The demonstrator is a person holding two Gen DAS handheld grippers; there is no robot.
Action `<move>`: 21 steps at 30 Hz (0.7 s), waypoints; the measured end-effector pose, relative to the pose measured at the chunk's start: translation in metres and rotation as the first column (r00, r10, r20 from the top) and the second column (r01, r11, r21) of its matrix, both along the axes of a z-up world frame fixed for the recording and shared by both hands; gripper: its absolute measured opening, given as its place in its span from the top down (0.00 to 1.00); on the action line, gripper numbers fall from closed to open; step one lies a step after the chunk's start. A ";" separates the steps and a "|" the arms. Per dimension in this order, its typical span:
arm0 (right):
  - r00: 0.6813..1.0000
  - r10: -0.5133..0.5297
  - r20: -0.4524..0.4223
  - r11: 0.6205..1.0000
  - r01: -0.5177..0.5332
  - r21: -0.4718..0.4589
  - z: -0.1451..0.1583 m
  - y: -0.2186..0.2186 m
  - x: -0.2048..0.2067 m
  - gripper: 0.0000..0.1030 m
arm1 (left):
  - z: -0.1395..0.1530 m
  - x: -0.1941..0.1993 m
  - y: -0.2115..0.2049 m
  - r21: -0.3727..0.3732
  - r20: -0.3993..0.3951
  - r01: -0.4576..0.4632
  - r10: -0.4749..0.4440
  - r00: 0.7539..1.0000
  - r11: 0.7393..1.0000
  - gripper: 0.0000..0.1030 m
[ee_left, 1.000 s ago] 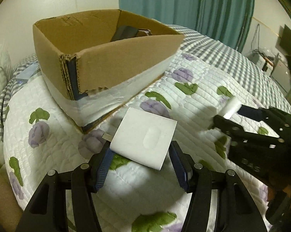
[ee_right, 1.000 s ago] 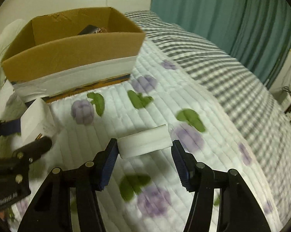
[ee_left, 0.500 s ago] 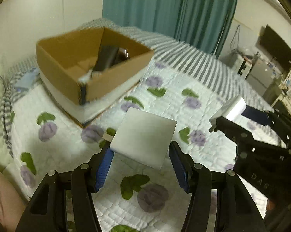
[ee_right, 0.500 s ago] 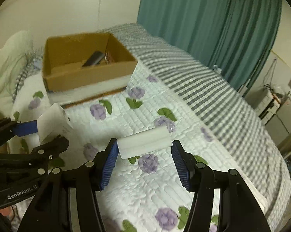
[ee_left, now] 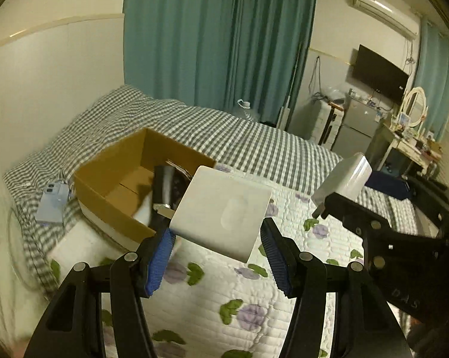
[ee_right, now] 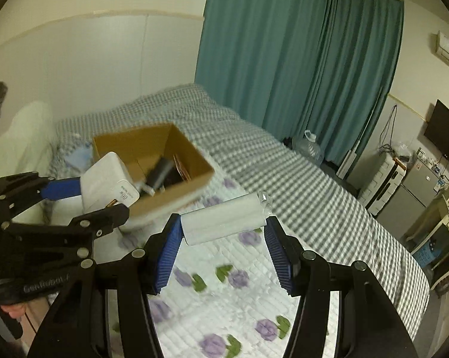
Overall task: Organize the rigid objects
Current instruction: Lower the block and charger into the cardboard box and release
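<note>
Carrying one white charger each, the left gripper (ee_left: 215, 238) is clamped on a flat charger (ee_left: 221, 211) and the right gripper (ee_right: 223, 238) on another (ee_right: 224, 219), both above the bed (ee_right: 299, 185); the cardboard box (ee_right: 176, 185) already holds items, so dropping these remains.

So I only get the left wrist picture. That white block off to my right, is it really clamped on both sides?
Observer: Yes. The right wrist view shows both blue pads of the right gripper pressing on the ends of the white block.
Operator: And my flat white charger, any writing on it?
Observer: Yes, its narrow end face carries small grey print, which your view hides. I cannot read it surely.
</note>
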State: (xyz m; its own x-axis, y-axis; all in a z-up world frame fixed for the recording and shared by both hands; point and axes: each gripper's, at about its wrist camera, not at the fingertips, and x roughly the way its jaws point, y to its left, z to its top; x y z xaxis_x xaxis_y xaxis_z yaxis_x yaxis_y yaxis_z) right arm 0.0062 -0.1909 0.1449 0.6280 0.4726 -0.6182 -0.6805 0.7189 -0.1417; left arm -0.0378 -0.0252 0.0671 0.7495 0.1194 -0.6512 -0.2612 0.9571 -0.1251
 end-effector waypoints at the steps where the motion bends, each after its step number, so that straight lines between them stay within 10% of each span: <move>1: 1.000 0.001 0.003 1.000 -0.001 0.009 0.005 0.005 -0.003 0.46 | 0.005 0.002 0.009 -0.012 -0.007 0.009 -0.009 1.000 1.000 0.42; 10: 1.000 0.011 -0.020 0.995 -0.009 0.099 0.022 0.068 0.002 0.46 | 0.019 0.023 0.067 0.083 -0.014 0.055 -0.054 0.998 0.995 0.42; 21: 0.990 0.032 -0.139 0.995 -0.018 0.102 -0.049 0.144 0.052 0.46 | -0.038 0.081 0.133 0.125 -0.099 0.105 -0.093 0.991 0.986 0.42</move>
State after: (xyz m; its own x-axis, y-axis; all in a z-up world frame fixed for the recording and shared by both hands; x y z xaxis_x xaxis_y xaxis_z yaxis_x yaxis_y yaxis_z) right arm 0.0583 -0.0474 0.0956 0.5257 0.5511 -0.6481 -0.7062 0.7074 0.0288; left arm 0.0436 0.1082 0.0295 0.6990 0.1356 -0.7021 -0.1687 0.9854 0.0224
